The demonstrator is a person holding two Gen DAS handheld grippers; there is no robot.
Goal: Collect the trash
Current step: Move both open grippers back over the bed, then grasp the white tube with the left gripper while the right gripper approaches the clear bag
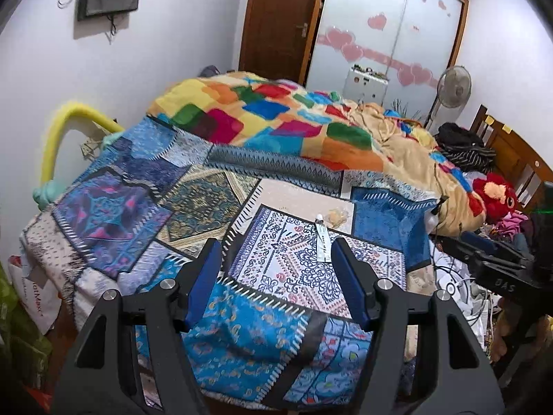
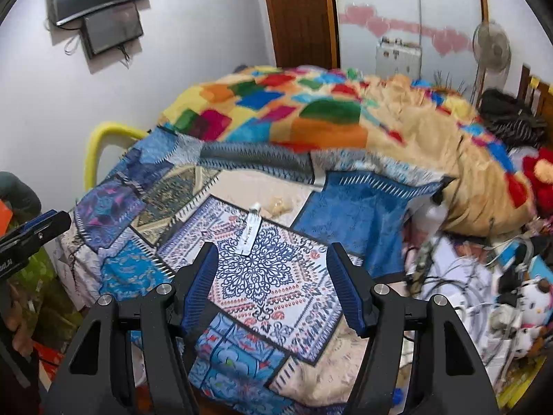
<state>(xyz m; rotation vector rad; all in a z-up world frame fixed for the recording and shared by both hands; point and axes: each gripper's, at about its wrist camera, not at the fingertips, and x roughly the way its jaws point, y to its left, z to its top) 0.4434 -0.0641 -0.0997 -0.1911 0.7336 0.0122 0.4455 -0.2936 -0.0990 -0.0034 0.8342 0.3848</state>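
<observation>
A flat white tube (image 1: 322,242) (image 2: 250,233) lies on the patterned bedspread (image 1: 193,207) (image 2: 269,287), its cap pointing away from me. Just beyond the cap sits a crumpled clear wrapper (image 1: 337,216) (image 2: 280,204). My left gripper (image 1: 275,242) hovers over the near part of the bed, open and empty, with the tube just past its right finger. My right gripper (image 2: 271,246) is also open and empty, the tube lying ahead close to its left finger. Each gripper shows at the edge of the other's view: the right gripper (image 1: 501,266), the left gripper (image 2: 34,231).
A bunched multicoloured blanket (image 1: 276,121) (image 2: 328,117) covers the far half of the bed. Plush toys (image 1: 494,197) (image 2: 532,304), cables (image 2: 449,276) and clothes crowd the right side. A yellow bed rail (image 1: 58,131) and bags (image 1: 31,294) stand at the left. A fan (image 1: 452,86) stands by the wardrobe.
</observation>
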